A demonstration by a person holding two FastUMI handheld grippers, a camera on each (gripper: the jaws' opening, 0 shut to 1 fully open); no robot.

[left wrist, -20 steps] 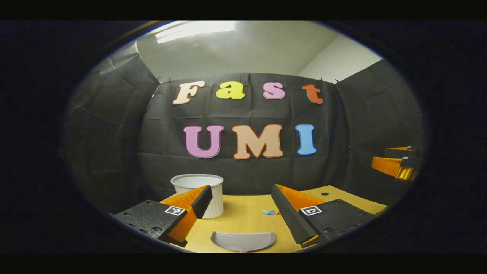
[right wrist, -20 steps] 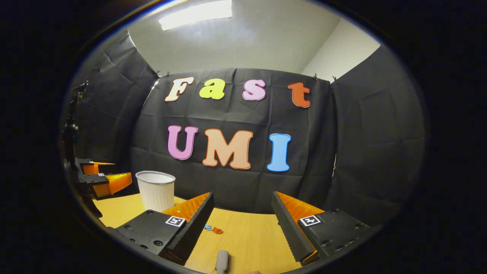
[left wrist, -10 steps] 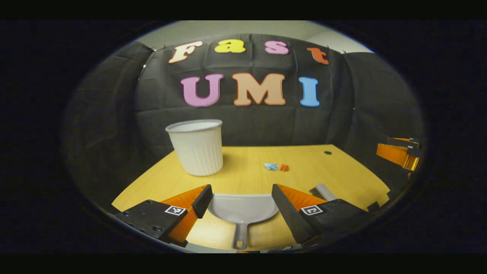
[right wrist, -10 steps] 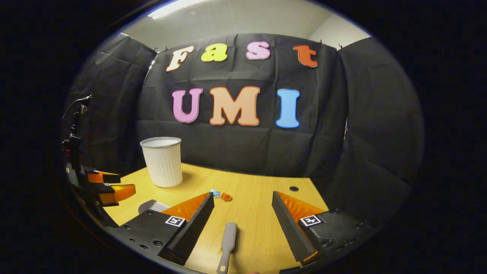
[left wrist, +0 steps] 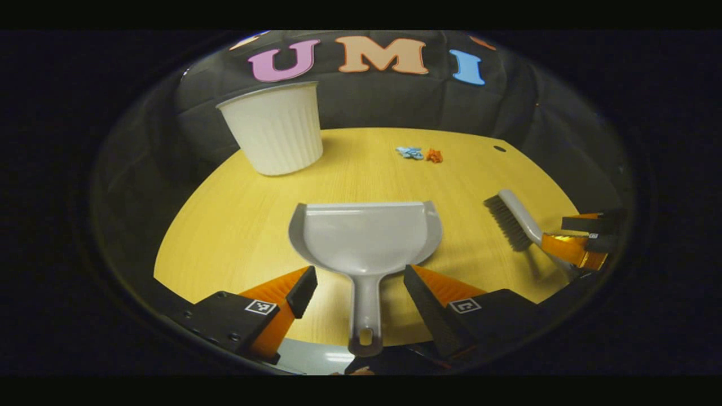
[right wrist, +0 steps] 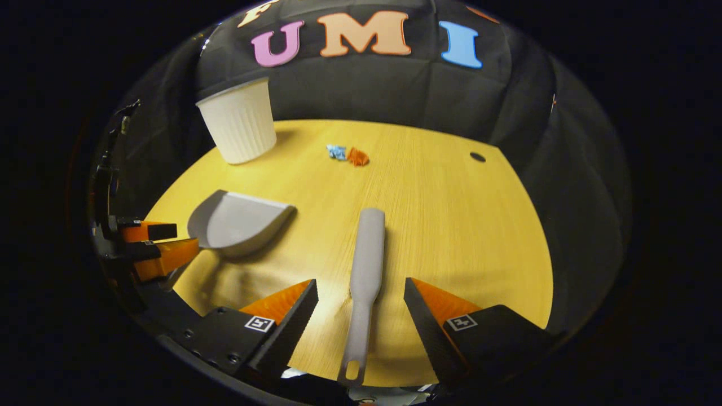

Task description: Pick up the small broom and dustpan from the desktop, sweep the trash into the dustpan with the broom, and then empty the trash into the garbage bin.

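While both hand-held grippers gape empty — left [left wrist: 360,282] straddles dustpan [left wrist: 365,239], right [right wrist: 361,293] broom [right wrist: 364,276].

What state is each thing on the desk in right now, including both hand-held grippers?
Dustpan: flat on desk, ungrasped.
Small broom: lying on desk, ungrasped.
Garbage bin: upright, open-topped.
Trash: blue and orange bits, unswept.
Left hand-held gripper: open, straddling dustpan handle.
Right hand-held gripper: open, straddling broom handle.

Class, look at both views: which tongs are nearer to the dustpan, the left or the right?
Left. The left tongs straddle the dustpan handle, open. The right tongs straddle the broom handle, with the dustpan off to their left.
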